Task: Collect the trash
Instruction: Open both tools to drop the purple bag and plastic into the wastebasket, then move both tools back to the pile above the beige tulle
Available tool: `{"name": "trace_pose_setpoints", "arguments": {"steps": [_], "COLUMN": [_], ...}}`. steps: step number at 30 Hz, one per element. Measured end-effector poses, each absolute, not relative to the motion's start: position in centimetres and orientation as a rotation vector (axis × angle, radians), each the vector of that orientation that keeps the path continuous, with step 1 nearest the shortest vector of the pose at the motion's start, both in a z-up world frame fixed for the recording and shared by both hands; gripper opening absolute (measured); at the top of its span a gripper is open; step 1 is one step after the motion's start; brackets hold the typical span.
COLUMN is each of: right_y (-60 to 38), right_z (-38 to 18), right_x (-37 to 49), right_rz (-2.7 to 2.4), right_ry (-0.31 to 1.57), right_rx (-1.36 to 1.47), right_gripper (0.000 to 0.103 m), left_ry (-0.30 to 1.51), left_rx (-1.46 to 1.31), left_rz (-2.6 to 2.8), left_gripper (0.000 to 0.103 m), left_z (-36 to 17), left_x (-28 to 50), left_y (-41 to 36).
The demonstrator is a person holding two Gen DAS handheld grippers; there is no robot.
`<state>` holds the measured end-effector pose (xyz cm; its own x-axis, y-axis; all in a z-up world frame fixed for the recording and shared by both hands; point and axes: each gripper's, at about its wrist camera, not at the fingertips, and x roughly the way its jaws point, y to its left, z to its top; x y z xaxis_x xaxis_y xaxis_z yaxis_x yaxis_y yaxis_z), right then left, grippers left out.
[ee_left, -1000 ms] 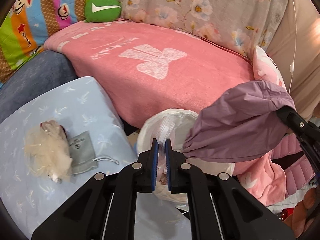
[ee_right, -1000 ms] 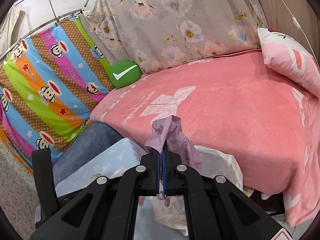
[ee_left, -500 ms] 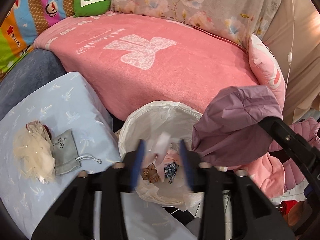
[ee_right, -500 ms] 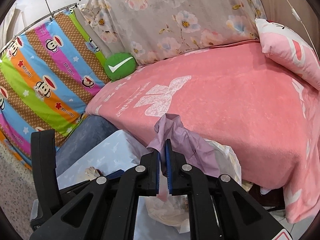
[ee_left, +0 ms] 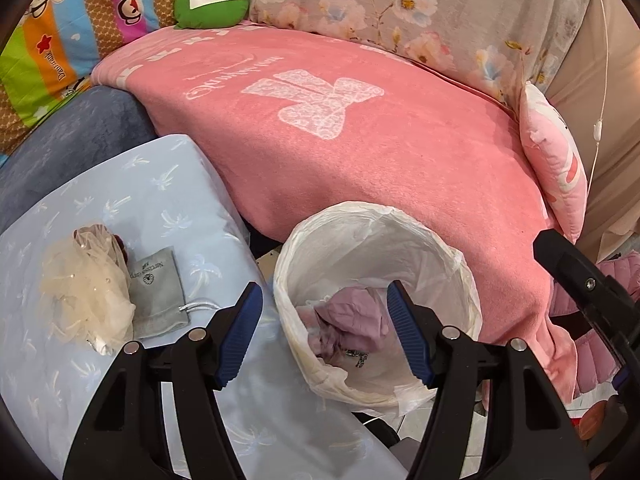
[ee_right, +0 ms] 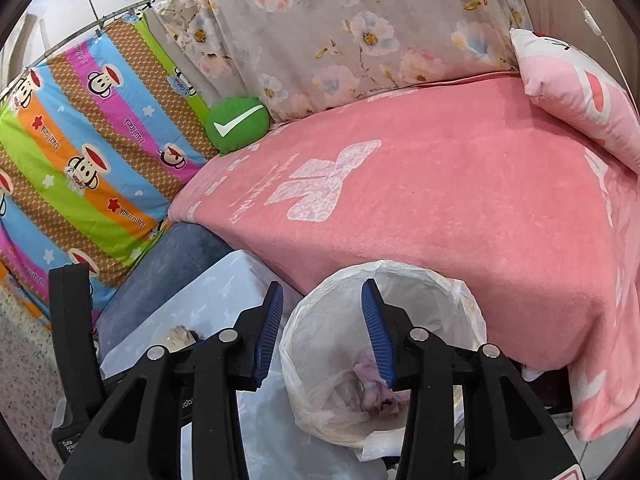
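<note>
We are holding the left claw (ee_left: 324, 330) wide open and empty over the lined trash bin (ee_left: 460, 264), right claw (ee_right: 322, 322) gaping empty too, purple cloth (ee_left: 356, 316) lying inside

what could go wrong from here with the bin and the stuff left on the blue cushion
1. The trash bin stands low in the gap between the light blue cushion and the pink blanket; a bump from either open claw, left or right, might tip it.
2. The cream netting bundle is loose and may snag or slip when gripped.
3. It overlaps the grey drawstring pouch, which may not be trash, so both could be picked up together.
</note>
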<state>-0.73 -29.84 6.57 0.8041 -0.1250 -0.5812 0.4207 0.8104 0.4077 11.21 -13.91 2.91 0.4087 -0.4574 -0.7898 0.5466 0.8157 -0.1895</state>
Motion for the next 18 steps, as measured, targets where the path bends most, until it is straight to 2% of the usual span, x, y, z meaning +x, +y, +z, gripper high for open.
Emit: {"name": "trace_pose_setpoints", "arguments": {"steps": [18], "right_y": [-25.1], "right_z": [5.3], "right_x": [1.3], "right_rz": [-0.243], "right_ry": [0.646], "right_rx": [0.484], "right_gripper": [0.041], "left_ry": [0.928], "left_rx": [0.088], "left_rz": [-0.55], "left_gripper": [0.062], "left_z": [3.0], "left_x": [11.6], "left_y": [-9.8]}}
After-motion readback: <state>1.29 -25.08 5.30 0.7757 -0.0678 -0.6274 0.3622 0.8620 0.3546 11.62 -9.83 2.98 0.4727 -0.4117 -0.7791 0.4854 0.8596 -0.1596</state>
